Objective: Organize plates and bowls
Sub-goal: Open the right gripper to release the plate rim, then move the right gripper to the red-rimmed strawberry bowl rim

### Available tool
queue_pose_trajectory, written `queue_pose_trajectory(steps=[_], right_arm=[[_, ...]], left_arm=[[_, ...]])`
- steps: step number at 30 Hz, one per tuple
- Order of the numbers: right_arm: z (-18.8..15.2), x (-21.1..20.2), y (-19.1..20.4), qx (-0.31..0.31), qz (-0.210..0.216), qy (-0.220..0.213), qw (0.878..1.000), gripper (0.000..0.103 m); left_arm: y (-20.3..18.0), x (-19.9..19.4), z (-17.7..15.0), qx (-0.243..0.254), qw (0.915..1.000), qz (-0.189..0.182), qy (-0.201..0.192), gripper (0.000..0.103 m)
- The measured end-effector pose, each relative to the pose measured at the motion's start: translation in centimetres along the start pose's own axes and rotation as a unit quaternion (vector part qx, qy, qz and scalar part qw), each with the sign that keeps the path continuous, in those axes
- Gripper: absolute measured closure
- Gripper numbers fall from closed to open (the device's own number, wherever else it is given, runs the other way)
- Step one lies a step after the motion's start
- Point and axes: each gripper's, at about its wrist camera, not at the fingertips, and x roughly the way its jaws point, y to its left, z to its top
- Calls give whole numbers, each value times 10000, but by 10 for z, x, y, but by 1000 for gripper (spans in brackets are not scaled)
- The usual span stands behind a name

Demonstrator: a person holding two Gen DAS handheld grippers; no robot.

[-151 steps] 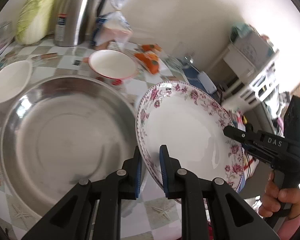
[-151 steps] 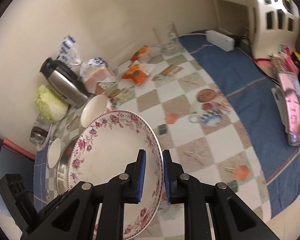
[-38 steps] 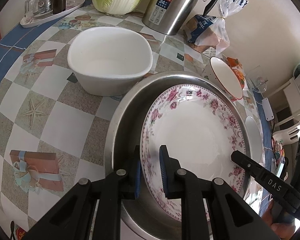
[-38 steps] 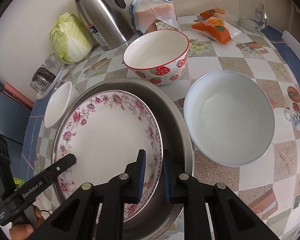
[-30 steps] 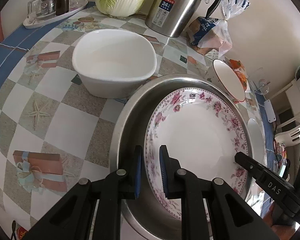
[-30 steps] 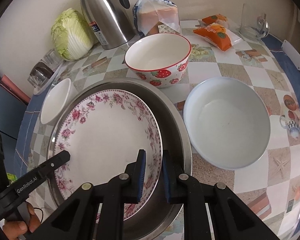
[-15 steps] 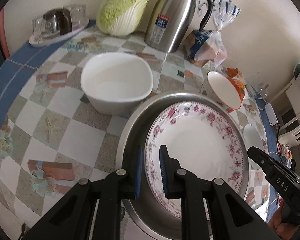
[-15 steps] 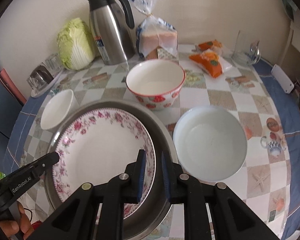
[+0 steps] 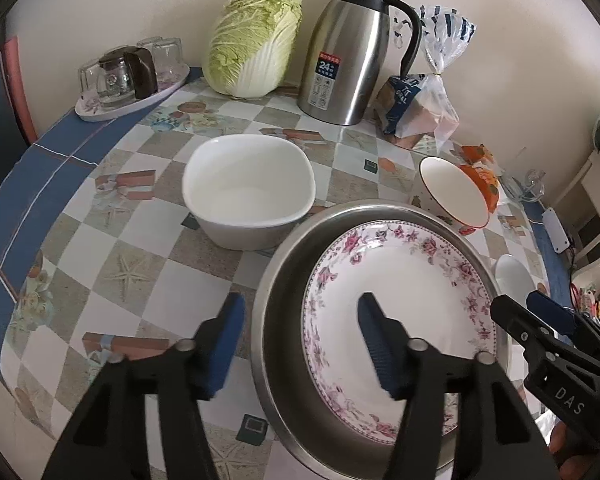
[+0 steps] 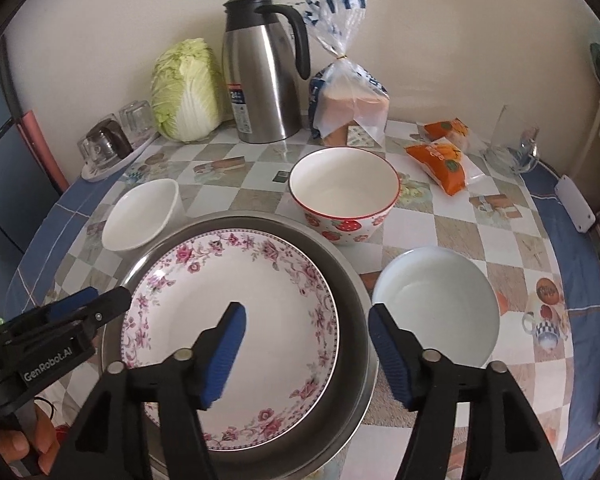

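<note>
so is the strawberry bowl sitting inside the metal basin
No, the strawberry bowl stands on the tablecloth just behind the metal basin, which holds only the floral plate.

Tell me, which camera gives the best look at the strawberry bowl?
The right wrist view. There the strawberry bowl stands whole behind the steel basin, its red rim and painted berries facing the lens. In the left wrist view the same bowl sits squeezed toward the edge, partly hidden by the basin, berries barely visible.
</note>
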Motion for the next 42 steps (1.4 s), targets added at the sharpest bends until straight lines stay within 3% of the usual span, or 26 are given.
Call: queue_pose_trajectory(steps=[5, 8, 12, 17, 33, 37, 42], right_arm=[[0, 0, 2, -60, 77, -20, 10000, 18], [0, 1, 1, -53, 115, -14, 9999, 16], [0, 1, -3, -10, 136, -68, 9999, 1], [1, 3, -11, 127, 147, -103, 9998, 0], [9, -4, -30, 636, 218, -359, 9971, 0], [19, -5, -34, 784, 136, -293, 9964, 0], [40, -14, -44, 897, 86, -385, 9952, 0]], left_arm=[[3, -1, 0, -54, 9999, 119, -18, 31], [4, -1, 1, -79, 9998, 182, -38, 26], [2, 0, 1, -55, 9997, 234, 11, 22], [-3, 0, 3, 14, 9995, 304, 26, 11], [-8, -7, 57, -3, 9996, 271, -104, 10], [-9, -5, 72, -73, 9998, 160, -47, 10], [-21, -2, 93, 196, 9994, 271, -48, 9]])
